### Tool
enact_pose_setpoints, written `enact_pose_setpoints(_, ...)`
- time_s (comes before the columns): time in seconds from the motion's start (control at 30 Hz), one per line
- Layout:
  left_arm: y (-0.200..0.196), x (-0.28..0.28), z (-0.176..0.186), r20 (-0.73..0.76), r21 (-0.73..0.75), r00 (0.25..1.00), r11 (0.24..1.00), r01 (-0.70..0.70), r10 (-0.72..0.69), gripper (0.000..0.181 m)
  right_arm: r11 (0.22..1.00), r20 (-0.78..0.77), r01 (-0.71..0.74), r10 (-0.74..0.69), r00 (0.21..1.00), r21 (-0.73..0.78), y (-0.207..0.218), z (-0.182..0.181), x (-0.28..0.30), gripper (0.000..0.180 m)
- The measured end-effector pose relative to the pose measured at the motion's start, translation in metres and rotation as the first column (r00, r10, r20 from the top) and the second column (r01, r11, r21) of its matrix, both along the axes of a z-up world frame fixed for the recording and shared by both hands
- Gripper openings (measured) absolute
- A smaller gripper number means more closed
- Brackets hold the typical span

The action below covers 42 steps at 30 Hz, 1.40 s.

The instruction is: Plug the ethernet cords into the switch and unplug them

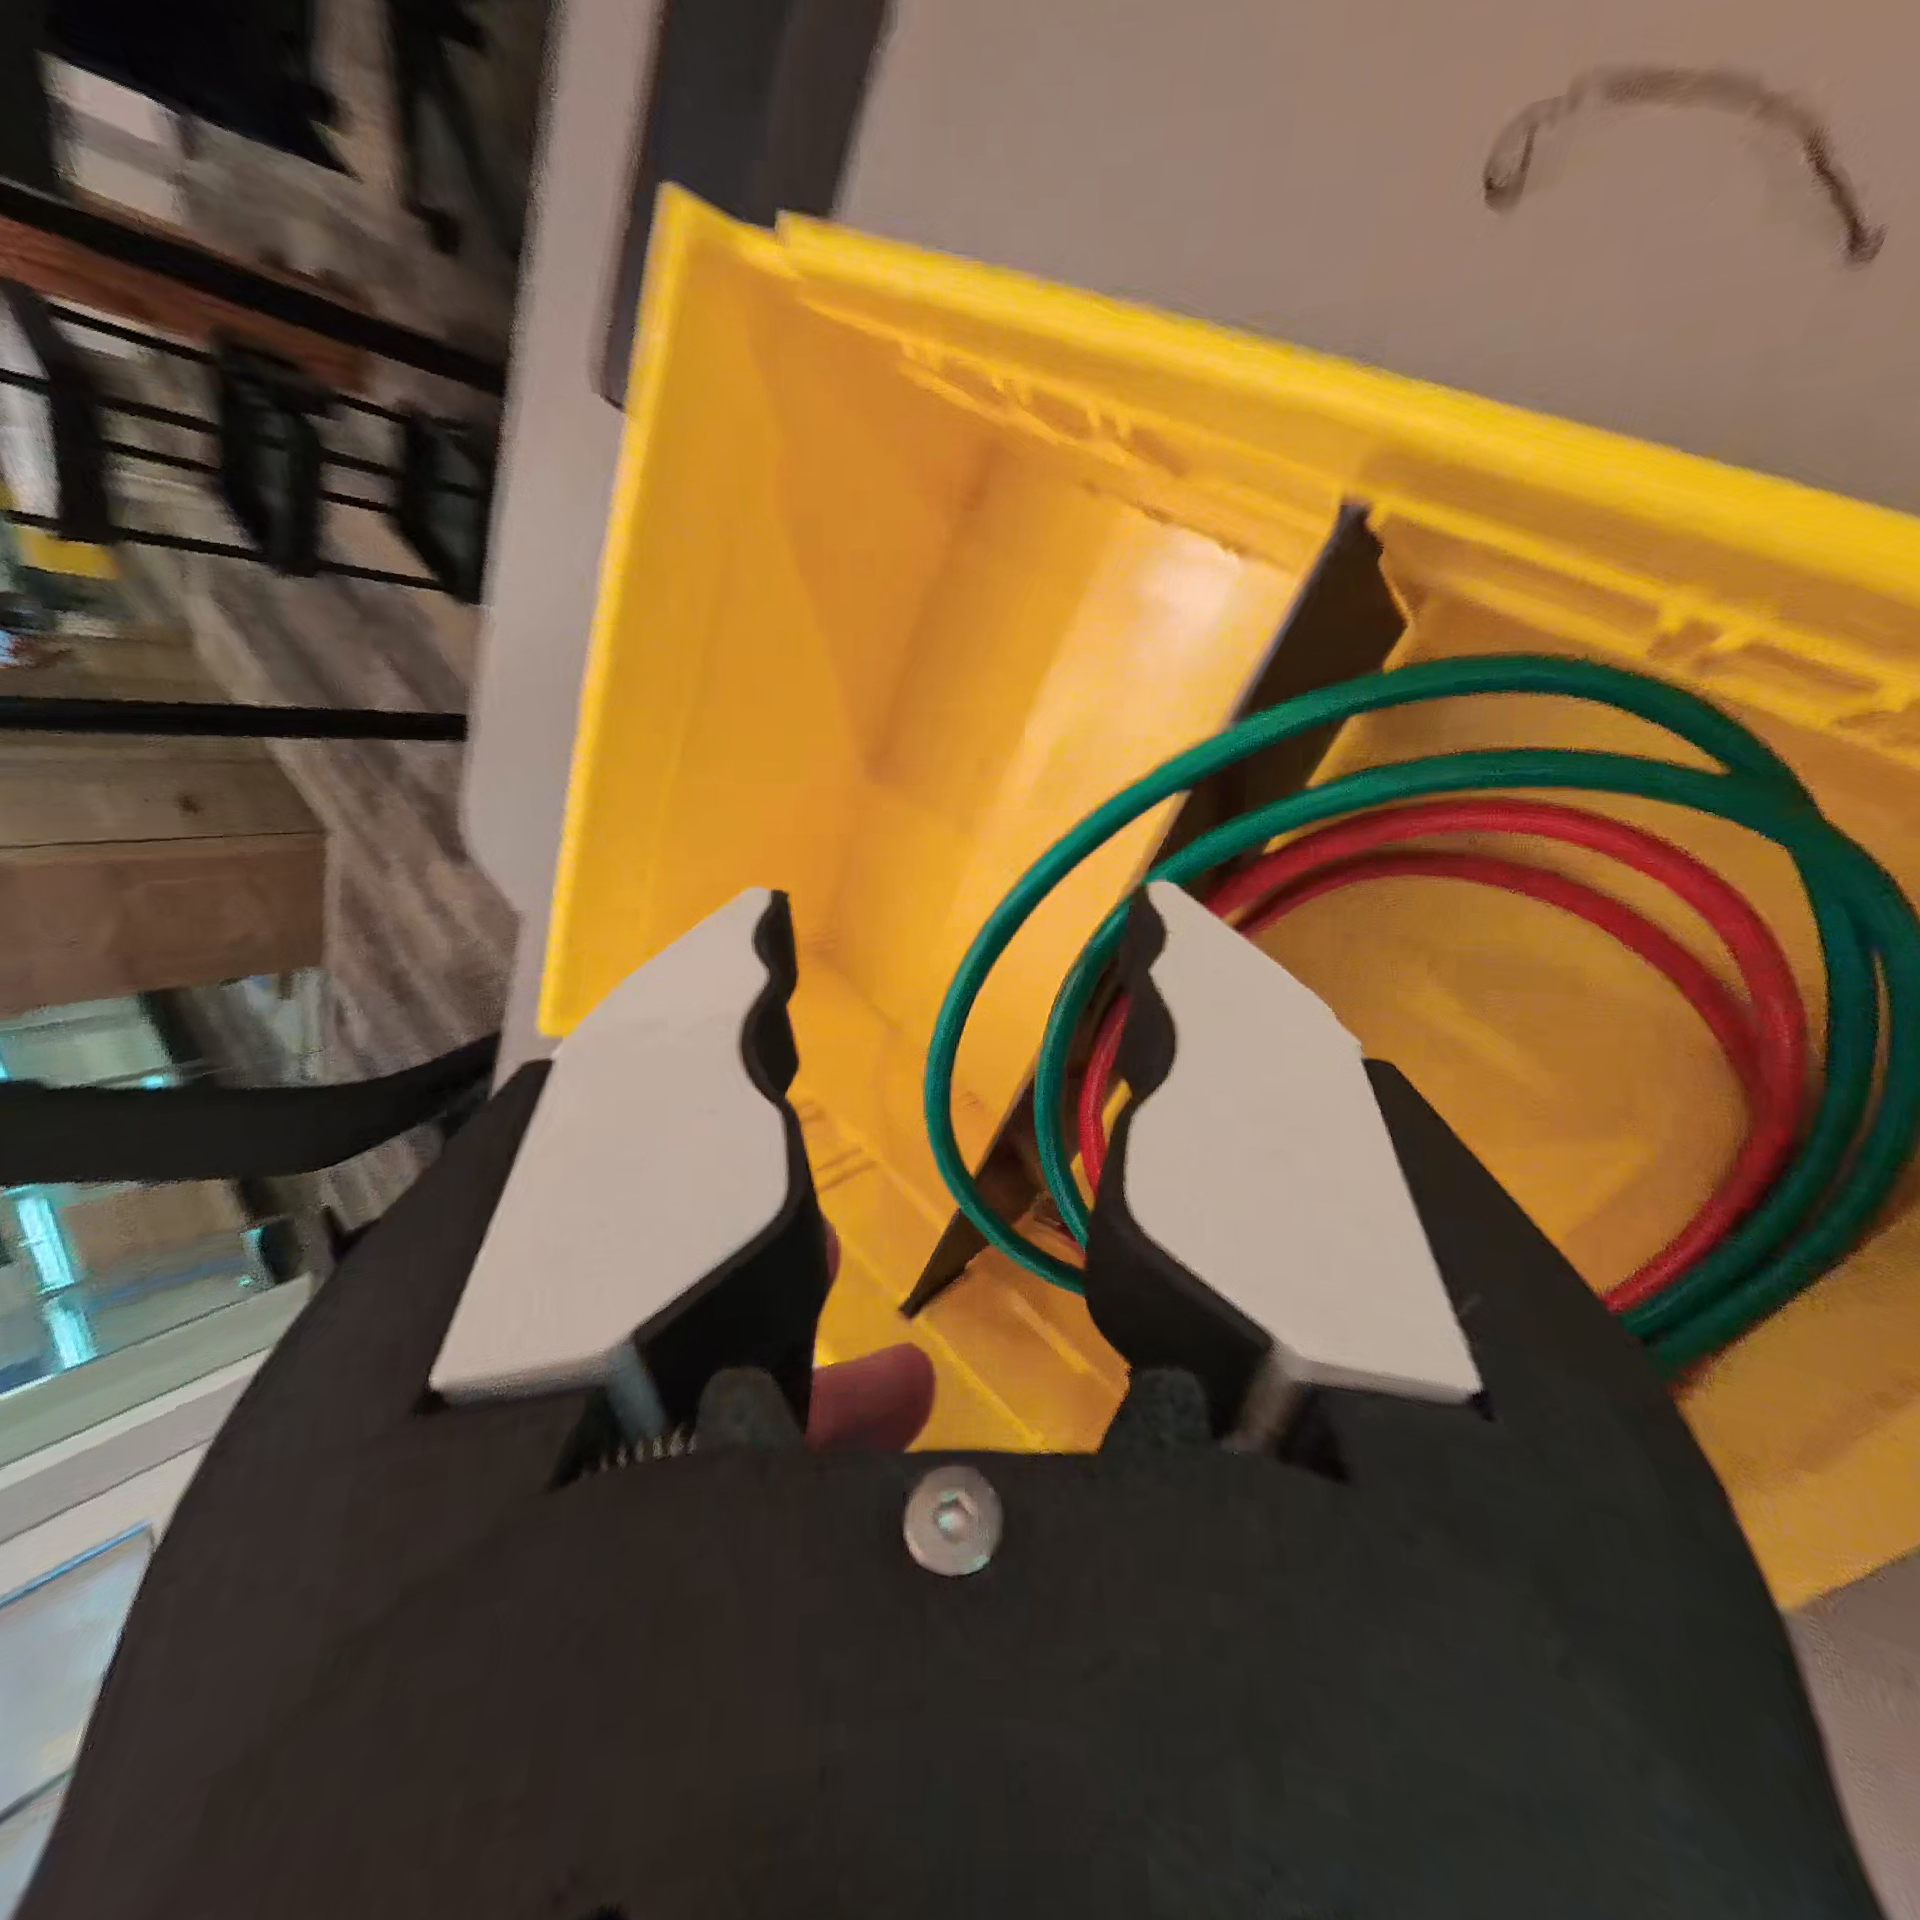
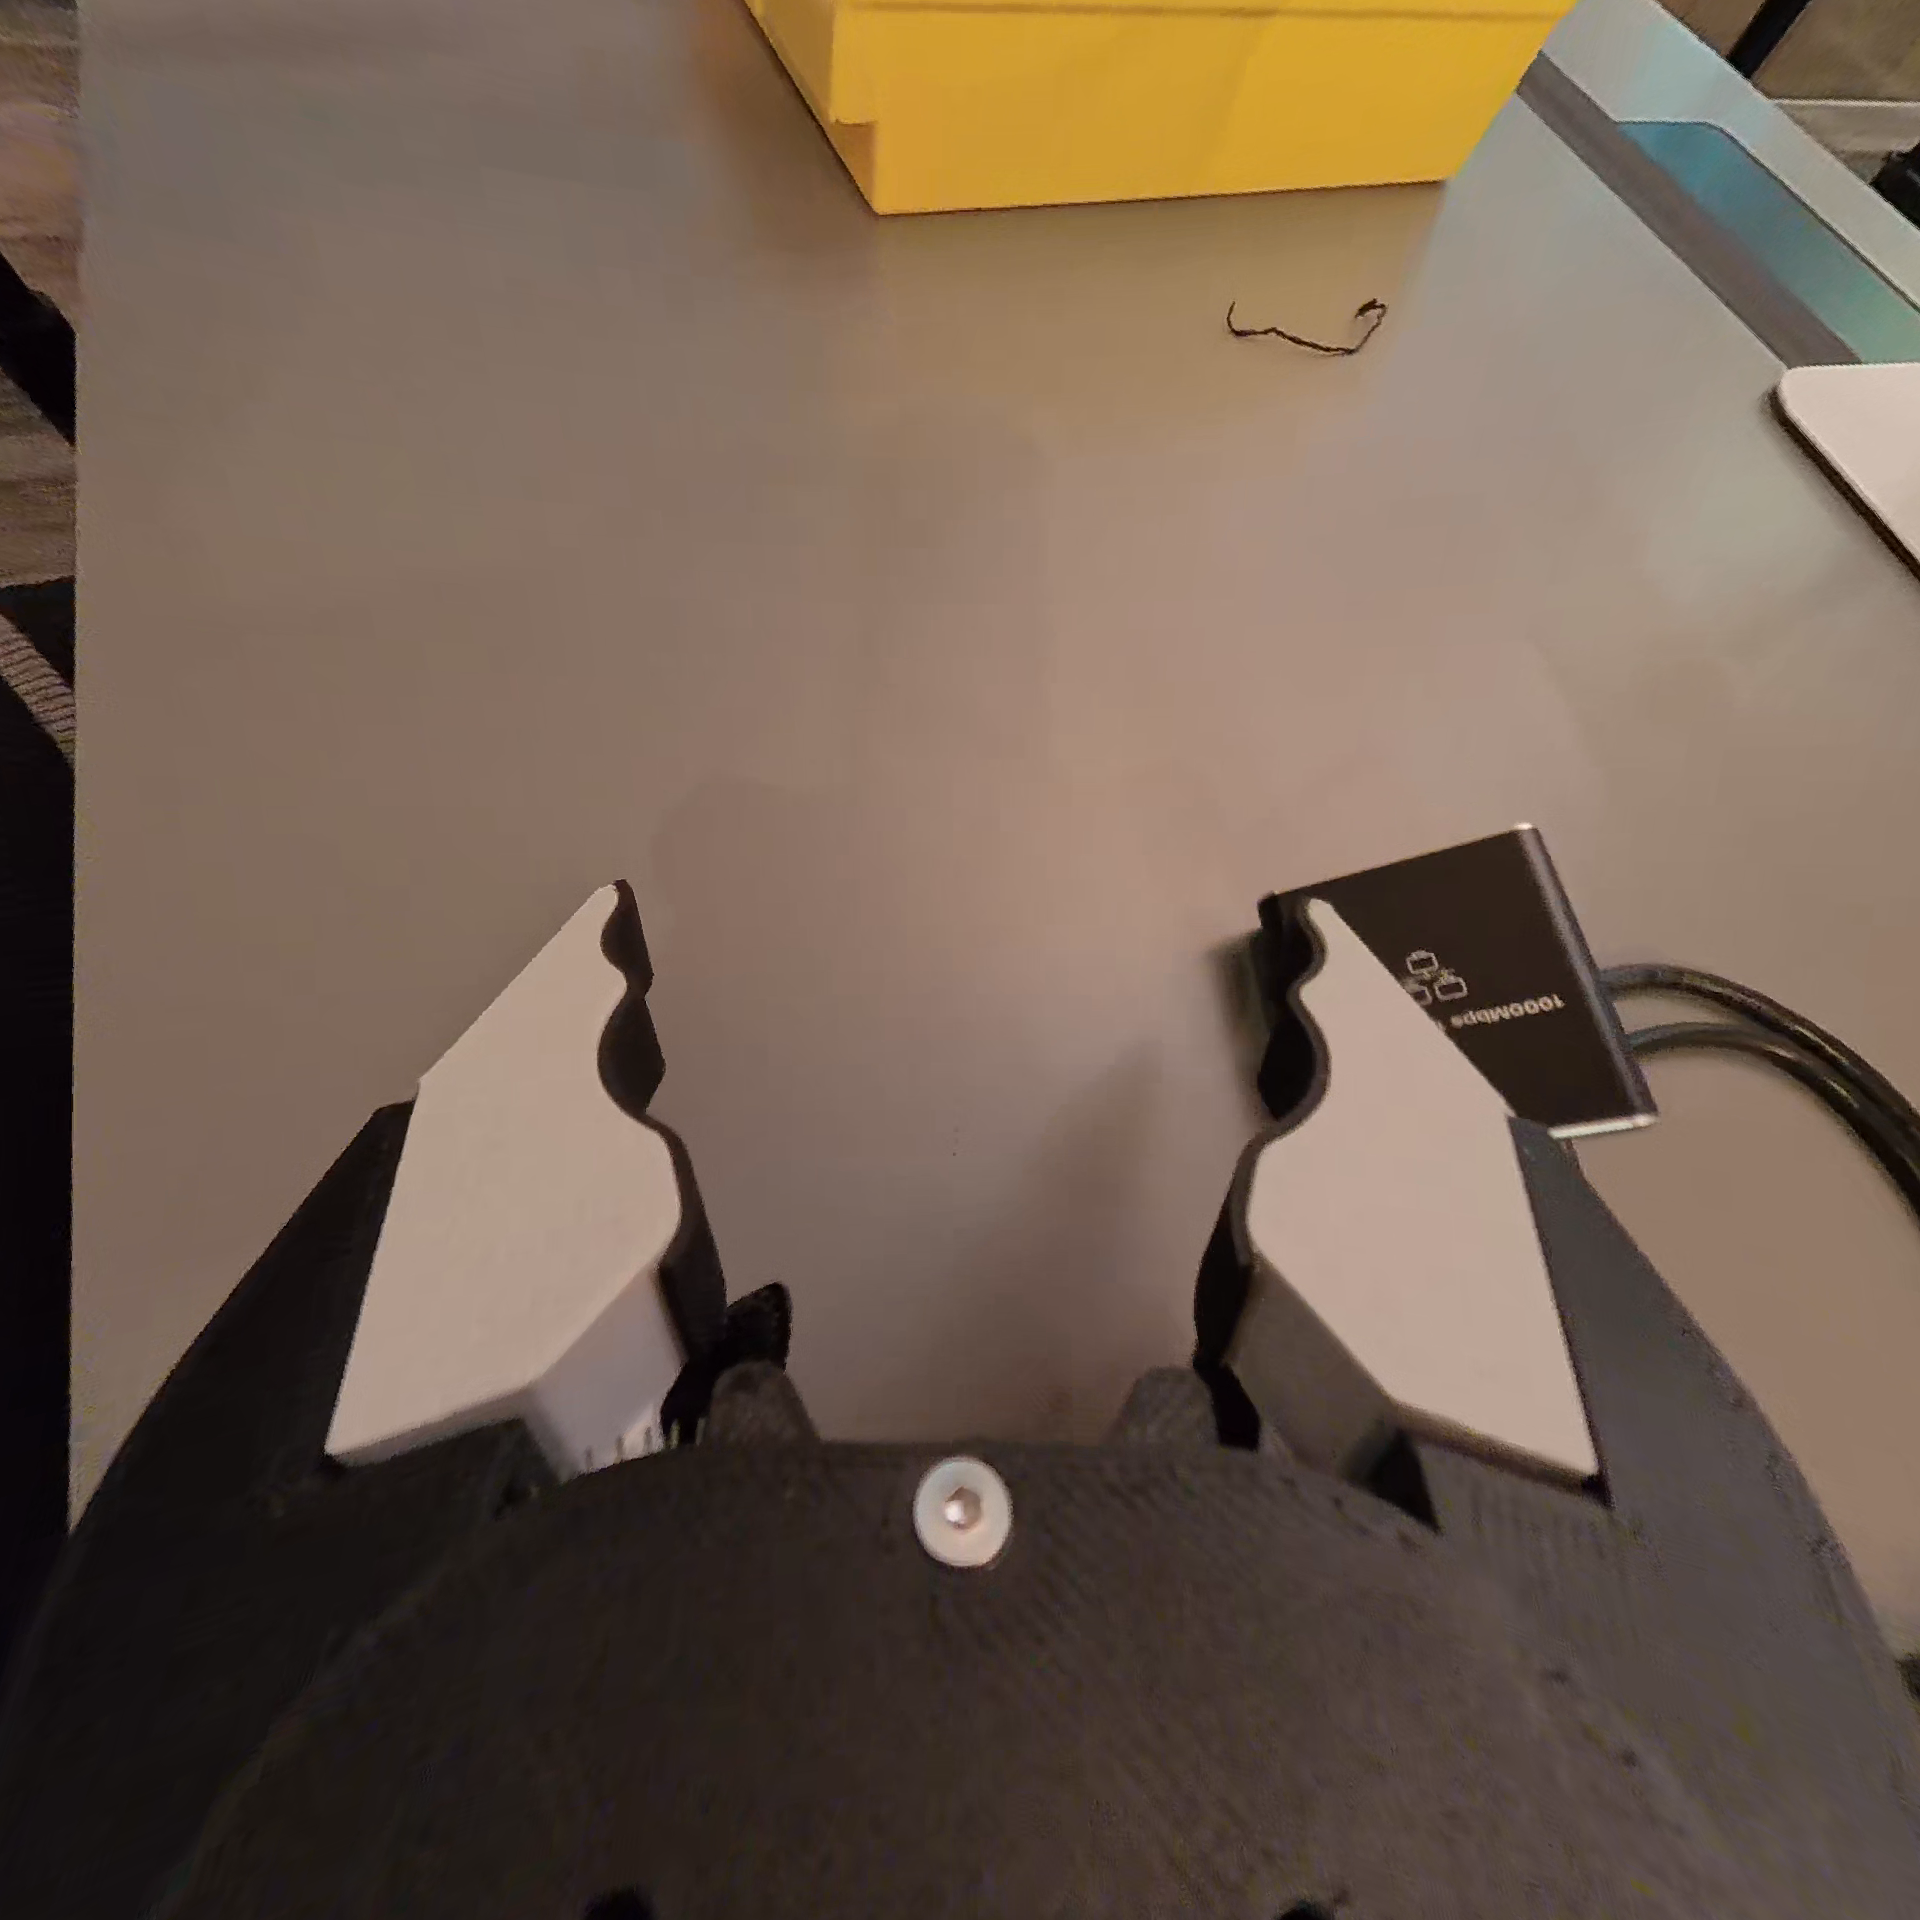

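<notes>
Plenty of room on the grey table (image 2: 727,520) in front of the right gripper (image 2: 961,904): its fingers are spread wide with nothing between them, just bare tabletop all the way up to the yellow bin (image 2: 1143,104) at the far end. The table's left edge runs straight down the frame, and on the right there's a pale flat slab (image 2: 1860,457) poking in at the edge. The switch (image 2: 1486,966) sits on the table right next to the right finger, partly hidden behind its tip; it's a small black box with white print on top, and two black cables (image 2: 1787,1029) run out of its right side. A little scrap of black thread (image 2: 1309,327) lies between bin and switch. The left wrist view is the only one that looks into the bin: the left gripper (image 1: 961,904) hangs just over it, fingers apart and holding nothing, with a dark divider (image 1: 1278,727) splitting the inside. The near compartment looks bare, the one on the right holds a green cord (image 1: 1455,691) and a red cord (image 1: 1558,831) coiled in loops, the green loop spilling over the divider. That view is pretty blurry and tilted.
</notes>
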State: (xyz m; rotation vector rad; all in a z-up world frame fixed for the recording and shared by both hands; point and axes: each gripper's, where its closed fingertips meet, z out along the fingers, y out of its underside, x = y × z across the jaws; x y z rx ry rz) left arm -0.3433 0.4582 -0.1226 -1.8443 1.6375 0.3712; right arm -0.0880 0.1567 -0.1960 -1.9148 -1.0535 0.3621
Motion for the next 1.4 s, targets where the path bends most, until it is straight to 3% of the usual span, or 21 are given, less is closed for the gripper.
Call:
enact_pose_setpoints(0.17, -0.003, 0.004, -0.025, -0.012, -0.242, 0.999, 0.969, 0.041, -0.045, 0.044, 0.999, 0.057, -0.045, 0.045, 0.997, -0.009, 0.0, -0.009, -0.006, 0.114)
enact_pose_setpoints(0.23, 0.003, -0.002, -0.027, -0.081, -0.211, 0.994, 0.976, 0.05, -0.068, 0.019, 0.998, 0.075, -0.06, 0.06, 0.995, -0.004, -0.002, -0.011, -0.007, 0.113)
enact_pose_setpoints(0.5, -0.004, -0.007, 0.001, -0.094, -0.136, 0.993, 0.989, 0.054, -0.067, 0.015, 0.998, 0.082, -0.066, 0.066, 0.994, -0.003, -0.006, -0.012, -0.003, 0.109)
enact_pose_setpoints(0.9, -0.022, -0.037, 0.106, 0.011, 0.164, 0.999, 0.986, -0.034, 0.033, 0.011, 0.997, 0.107, -0.072, 0.072, 0.992, -0.007, -0.01, -0.015, -0.003, 0.104)
enact_pose_setpoints(1.17, -0.039, -0.047, 0.175, 0.008, 0.4, 0.996, 0.913, -0.084, 0.089, 0.011, 0.998, 0.102, -0.061, 0.061, 0.993, -0.004, -0.01, -0.013, -0.001, 0.1)
enact_pose_setpoints(1.27, -0.05, -0.032, 0.211, 0.047, 0.521, 0.997, 0.851, -0.075, 0.059, 0.011, 0.999, 0.074, -0.045, 0.045, 0.996, 0.009, -0.008, -0.006, 0.0, 0.097)
enact_pose_setpoints(1.4, -0.083, 0.017, 0.247, 0.173, 0.603, 0.979, 0.798, -0.021, -0.105, 0.011, 0.999, -0.02, -0.021, 0.022, 1.0, 0.036, -0.005, 0.015, -0.001, 0.087)
